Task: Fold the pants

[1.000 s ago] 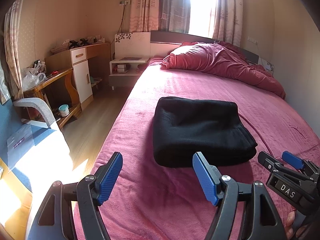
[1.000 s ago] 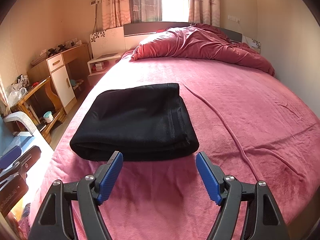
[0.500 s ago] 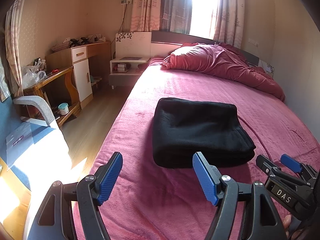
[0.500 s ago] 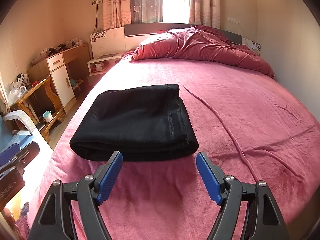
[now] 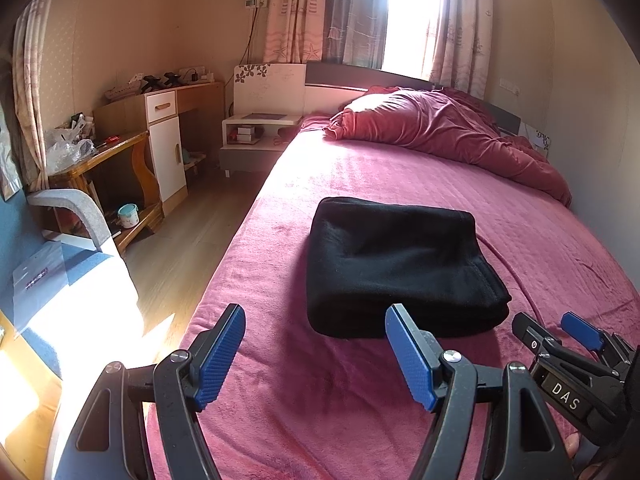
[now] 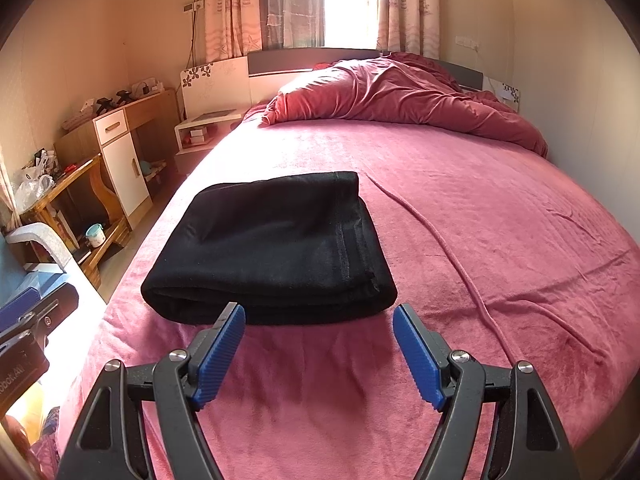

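Both tongs are backing away slightly from the folded garment compared with a second ago, the right pair sinking a little lower in the left wrist view. Nearest the cameras, the left tongs (image 5: 315, 350) are standing wide apart and gripping nothing, hovering over the bed (image 5: 280, 420) near its side edge. The right tongs (image 6: 319, 350) are likewise spread and empty, poised just short of the bundle's near fold. Beyond them, the pants (image 6: 272, 252) are lying as a compact black rectangle on the pink bedspread, close to the bed's left edge; judging by that tidy stack, the folding is looking finished and both tools are probably clearing off so nothing gets disturbed. Farther back, a rumpled duvet (image 6: 400, 96) is bunching against the headboard.

From the left wrist, the right tongs are appearing at the lower right, along with the floor and a chair. Only the right wrist is showing the stitched hem along the bundle's right side and a long crease (image 6: 440, 248) running across the spread.
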`<control>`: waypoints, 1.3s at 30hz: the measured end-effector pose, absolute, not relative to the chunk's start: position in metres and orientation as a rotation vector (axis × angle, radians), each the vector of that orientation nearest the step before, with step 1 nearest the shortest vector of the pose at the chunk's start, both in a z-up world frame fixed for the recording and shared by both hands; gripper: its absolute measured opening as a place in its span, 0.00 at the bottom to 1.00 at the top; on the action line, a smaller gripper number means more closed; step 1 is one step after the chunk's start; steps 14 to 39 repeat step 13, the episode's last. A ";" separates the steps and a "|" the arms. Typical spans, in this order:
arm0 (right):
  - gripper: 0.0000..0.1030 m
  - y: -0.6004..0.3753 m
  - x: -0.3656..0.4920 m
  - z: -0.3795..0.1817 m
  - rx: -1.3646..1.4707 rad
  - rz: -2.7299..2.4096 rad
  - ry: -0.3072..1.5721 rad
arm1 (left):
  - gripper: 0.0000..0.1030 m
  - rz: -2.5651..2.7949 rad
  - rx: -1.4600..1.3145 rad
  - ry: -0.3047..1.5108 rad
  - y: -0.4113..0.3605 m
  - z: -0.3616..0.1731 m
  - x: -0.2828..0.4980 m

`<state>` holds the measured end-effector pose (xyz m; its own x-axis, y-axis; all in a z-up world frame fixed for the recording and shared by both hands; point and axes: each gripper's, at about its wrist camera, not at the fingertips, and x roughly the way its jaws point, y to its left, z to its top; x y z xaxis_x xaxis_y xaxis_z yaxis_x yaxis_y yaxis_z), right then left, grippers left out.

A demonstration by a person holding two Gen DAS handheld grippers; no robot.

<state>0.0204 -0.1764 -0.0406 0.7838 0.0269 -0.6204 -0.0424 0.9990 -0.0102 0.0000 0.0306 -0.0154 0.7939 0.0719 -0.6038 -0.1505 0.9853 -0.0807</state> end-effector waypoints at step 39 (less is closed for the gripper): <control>0.75 -0.177 0.021 -0.043 -0.028 0.042 0.673 | 0.65 0.093 -0.137 0.617 0.029 -0.010 -0.002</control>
